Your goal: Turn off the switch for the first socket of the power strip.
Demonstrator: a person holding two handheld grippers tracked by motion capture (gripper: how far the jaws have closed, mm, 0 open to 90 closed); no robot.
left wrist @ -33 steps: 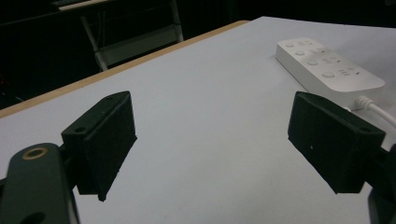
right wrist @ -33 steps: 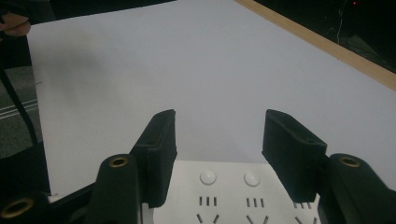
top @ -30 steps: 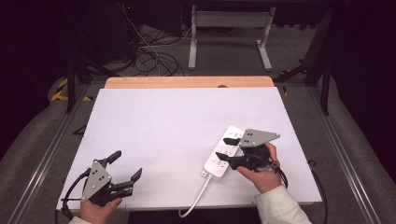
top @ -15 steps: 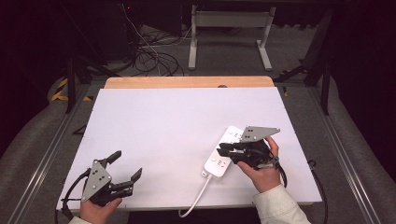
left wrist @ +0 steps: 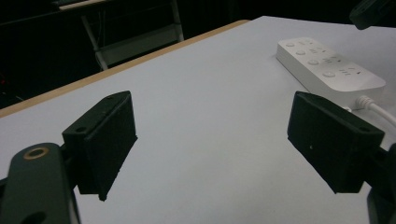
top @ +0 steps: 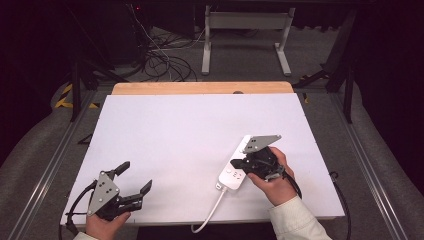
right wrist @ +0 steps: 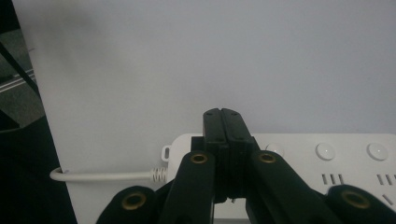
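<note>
Two grippers over matte white desk point(top: 190, 130), wooden strip along far edge. Left gripper point(top: 131, 190) near front-left corner, black flat-padded jaws spread wide, nothing between. Right gripper point(top: 238, 163) over cord end of power strip point(top: 235, 171), jaws pressed together. Strip smooth white plastic, oblong, round buttons, right of centre; cord point(top: 207, 216) trailing off front edge. Broad bare surface between and beyond.

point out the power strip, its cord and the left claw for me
power strip point(left wrist: 327, 65), left gripper view, on its top face.
cord point(right wrist: 107, 176), right gripper view, midway along it.
left claw point(top: 134, 181), high view, between its open jaw tips.
</note>
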